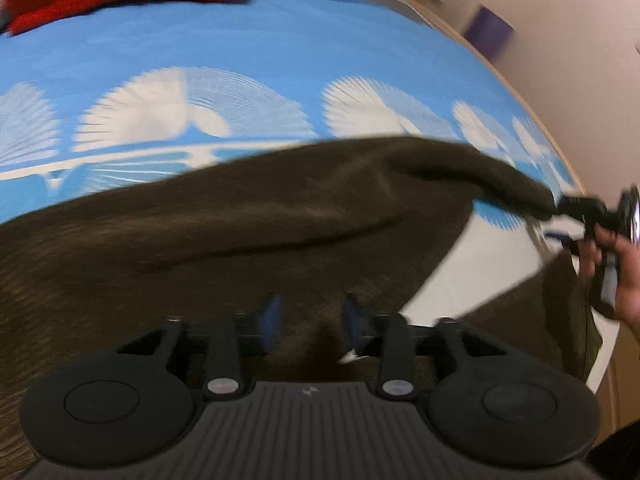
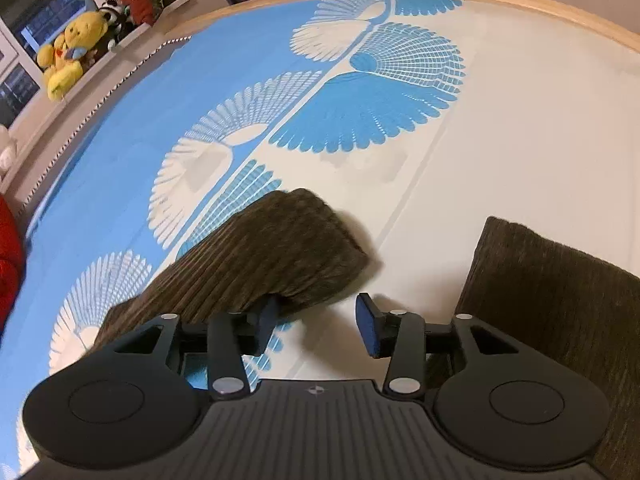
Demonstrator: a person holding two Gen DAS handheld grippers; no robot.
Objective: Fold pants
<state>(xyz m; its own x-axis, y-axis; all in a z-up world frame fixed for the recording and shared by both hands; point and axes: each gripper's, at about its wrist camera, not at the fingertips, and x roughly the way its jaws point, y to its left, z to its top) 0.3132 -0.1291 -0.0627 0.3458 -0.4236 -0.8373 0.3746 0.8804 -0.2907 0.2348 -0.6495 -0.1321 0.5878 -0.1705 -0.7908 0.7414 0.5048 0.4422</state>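
no words or numbers can be read anywhere. the only sign is a tiny round mark on the ridged black body of the right gripper, and a small pale mark on the left gripper, too blurry to make out.
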